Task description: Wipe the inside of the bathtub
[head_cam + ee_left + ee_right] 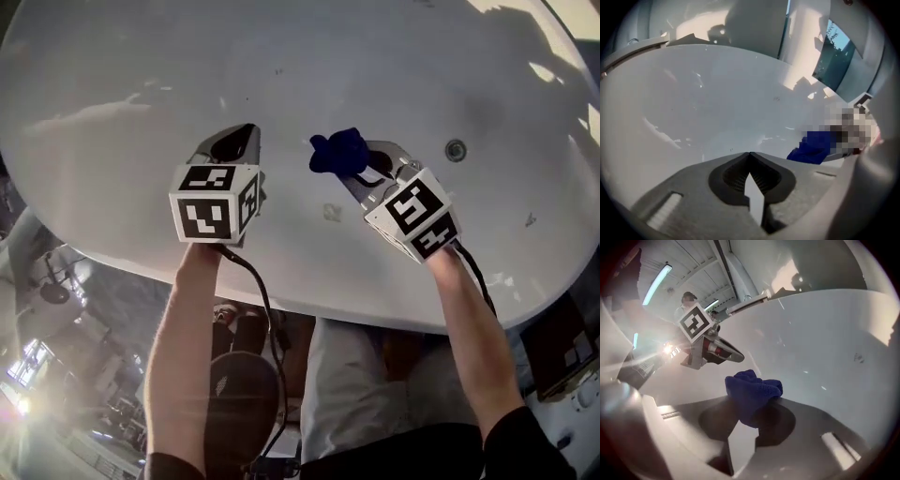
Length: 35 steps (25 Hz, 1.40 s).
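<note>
1. Cloth (752,392): blue and bunched, pinched at one end so that a loose wad projects past the jaw tips. The soft wad, not the hard jaws, is thus the part that can meet the enamel. It sits over the middle of the basin; whether it touches the surface cannot be told.
2. Right gripper (754,411): jaws clamped on the cloth and pointed down into the tub. The grip looks deep enough to hold through rubbing strokes.
3. Left gripper (750,157): jaws pressed together with nothing between them. It is held just beside the right one, apparently idle and clear of the wiping path.
4. Bathtub (112,112): white, oval, with a bare and glossy interior. The drain (456,150) lies to the right of the cloth. The person's forearms (183,347) reach in over the near rim, which brings the tub floor within reach.
5. Judgement: no streaks or wet marks show how much of the inside is already wiped.
</note>
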### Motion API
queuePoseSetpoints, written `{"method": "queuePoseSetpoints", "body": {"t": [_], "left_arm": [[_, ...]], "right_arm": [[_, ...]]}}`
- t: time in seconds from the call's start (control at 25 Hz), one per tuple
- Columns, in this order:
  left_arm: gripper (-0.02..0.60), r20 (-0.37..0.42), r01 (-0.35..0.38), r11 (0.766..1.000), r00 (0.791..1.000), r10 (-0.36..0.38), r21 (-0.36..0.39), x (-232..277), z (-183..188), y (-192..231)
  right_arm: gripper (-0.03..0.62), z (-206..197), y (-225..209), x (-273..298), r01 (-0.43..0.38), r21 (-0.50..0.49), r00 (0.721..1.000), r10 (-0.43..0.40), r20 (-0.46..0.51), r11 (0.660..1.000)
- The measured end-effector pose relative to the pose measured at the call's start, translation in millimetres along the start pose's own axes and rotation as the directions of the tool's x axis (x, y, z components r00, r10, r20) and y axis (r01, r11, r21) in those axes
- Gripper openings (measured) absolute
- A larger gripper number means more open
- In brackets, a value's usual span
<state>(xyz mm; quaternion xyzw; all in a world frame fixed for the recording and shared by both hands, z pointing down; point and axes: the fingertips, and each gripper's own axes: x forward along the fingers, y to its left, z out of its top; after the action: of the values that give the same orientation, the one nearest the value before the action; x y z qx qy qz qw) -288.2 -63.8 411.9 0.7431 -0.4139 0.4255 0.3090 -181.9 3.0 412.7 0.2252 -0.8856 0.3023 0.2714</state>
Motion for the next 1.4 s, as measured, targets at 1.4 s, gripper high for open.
{"method": "queuePoseSetpoints", "body": {"t": [1.4], "left_arm": [[0.003, -0.218, 0.179, 0.977, 0.955, -0.201, -0.116, 167, -98, 38]], "right_arm": [[0.081, -169, -20, 191, -0.150, -0.022, 0.907, 0.128, -0.401, 0.989]]}}
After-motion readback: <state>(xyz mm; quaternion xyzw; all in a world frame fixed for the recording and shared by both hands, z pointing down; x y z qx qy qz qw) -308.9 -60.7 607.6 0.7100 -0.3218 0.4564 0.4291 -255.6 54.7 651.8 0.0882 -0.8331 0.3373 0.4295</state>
